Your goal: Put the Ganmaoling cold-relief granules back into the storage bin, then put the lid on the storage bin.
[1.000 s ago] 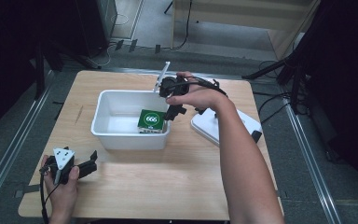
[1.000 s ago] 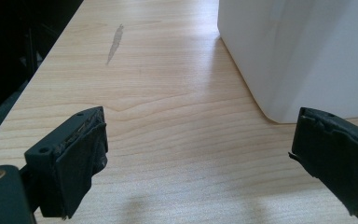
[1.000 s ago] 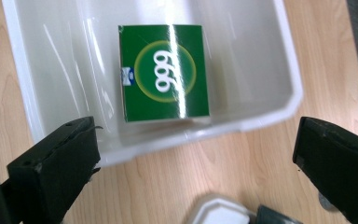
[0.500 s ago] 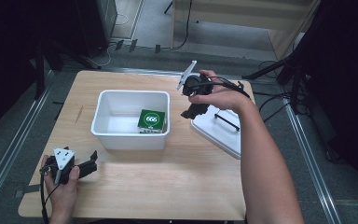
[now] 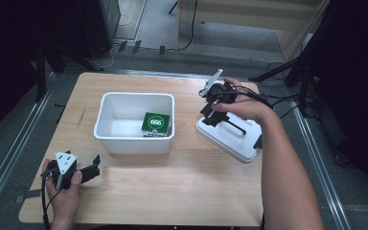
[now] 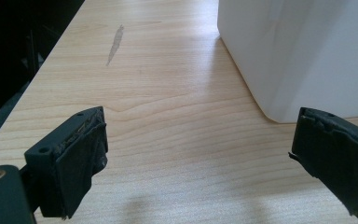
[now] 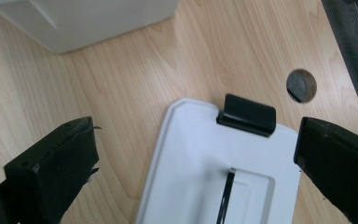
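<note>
**Right gripper over the white lid, bin holds one green box**

The flat white rectangular plastic lid [image 5: 230,136] with black end clips lies on the light wooden surface [image 5: 172,191] near its right edge, just right of the bin and apart from it. A thin black handle [image 7: 224,198] runs along the lid's recessed middle, and one black clip [image 7: 247,114] sits on its short end. The right gripper [image 5: 213,108] hangs over the lid's far end, its jaws spread wide with nothing between them; in the right gripper view they stand to either side of the lid.

The white rectangular plastic bin [image 5: 134,143] stands uncovered at the middle of the surface. Inside it, against the right wall toward the near right corner, lies a small green box [image 5: 155,123] with a white round label. Bare white floor takes up the remainder of the bin.

The left gripper [image 5: 93,167] rests by the near left corner of the surface, held in the person's left hand [image 5: 64,191], jaws wide open and empty, pointing toward the bin's near left corner.

A round hole [image 7: 301,86] shows in the surface beyond the lid.
</note>
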`<action>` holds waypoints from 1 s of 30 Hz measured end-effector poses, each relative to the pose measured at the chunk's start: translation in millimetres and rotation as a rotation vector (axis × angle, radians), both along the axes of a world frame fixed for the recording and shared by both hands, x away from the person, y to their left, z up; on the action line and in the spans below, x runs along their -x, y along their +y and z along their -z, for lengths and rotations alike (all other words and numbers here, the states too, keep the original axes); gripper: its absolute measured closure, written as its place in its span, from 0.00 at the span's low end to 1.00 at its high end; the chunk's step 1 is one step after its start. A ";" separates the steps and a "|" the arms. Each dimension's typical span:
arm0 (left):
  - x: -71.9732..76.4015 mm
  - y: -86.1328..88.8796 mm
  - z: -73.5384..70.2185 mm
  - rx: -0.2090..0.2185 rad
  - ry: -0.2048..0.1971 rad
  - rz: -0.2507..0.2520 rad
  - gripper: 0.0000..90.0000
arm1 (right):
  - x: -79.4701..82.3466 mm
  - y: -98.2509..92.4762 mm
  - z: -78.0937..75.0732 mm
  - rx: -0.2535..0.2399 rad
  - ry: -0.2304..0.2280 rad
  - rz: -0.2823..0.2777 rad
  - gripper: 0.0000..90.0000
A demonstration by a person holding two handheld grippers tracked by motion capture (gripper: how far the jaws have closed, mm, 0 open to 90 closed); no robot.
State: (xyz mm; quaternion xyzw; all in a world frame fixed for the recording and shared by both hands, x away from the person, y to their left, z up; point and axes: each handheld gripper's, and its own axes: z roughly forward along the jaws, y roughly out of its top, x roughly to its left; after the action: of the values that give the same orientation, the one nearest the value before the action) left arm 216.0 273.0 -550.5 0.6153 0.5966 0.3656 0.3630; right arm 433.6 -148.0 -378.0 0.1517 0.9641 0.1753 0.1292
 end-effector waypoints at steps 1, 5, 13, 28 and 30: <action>0.2 0.1 0.0 0.001 0.000 0.000 0.05 | -0.4 -4.2 1.3 -0.002 -0.001 0.006 0.00; 0.4 -0.4 0.0 0.000 -0.003 -0.001 0.05 | -1.2 -21.0 6.3 -0.005 -0.004 0.048 0.00; 0.7 0.2 0.0 0.003 -0.003 -0.002 0.05 | -1.5 -47.9 18.1 -0.014 0.038 0.110 0.00; 0.4 -0.1 0.0 0.001 -0.001 -0.002 0.05 | -2.0 -73.8 43.6 0.016 0.030 0.215 0.00; 0.4 -0.4 0.0 0.001 -0.003 -0.003 0.05 | -2.6 -75.4 48.2 0.024 0.024 0.235 0.04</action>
State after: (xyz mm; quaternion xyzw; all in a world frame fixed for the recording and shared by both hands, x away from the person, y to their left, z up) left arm 215.5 272.6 -550.5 0.6138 0.5972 0.3667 0.3635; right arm 436.3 -223.3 -426.2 0.2644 0.9431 0.1457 0.1393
